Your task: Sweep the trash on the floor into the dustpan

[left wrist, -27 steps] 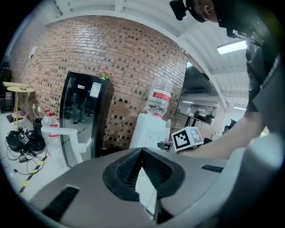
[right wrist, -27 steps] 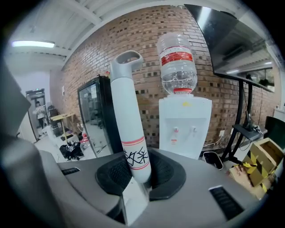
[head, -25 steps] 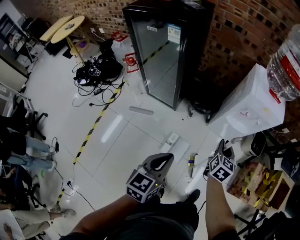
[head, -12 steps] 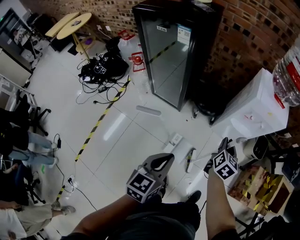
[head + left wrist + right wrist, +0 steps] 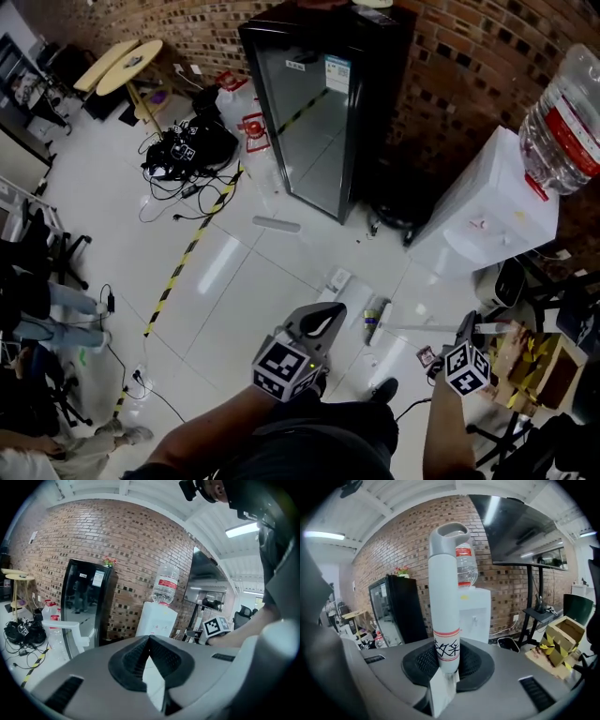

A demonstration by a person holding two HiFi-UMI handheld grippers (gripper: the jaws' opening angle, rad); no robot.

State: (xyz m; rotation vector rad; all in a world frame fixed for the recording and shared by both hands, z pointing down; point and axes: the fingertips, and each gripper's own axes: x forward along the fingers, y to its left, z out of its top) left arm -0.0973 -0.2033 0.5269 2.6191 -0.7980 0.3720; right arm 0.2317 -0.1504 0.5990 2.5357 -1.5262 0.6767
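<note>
where the right gripper clamps its jaws tight on a long white handle, that handle stands nearly upright, grey loop end on top. from overhead it slants left to a yellowish head on the white floor. the left gripper is closed, empty. the right gripper sits further right than a second ago. the yellowish head is too small to identify.

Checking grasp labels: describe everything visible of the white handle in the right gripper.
The handle is a smooth white tube, plastic or painted metal by its look, ending in a grey cap with a hanging loop. A red-edged band with black characters wraps it just above the grip. The right gripper has its jaws clamped on it. In the head view it shows as a thin pale pole, roughly level above the floor, reaching toward the person's left.
</note>
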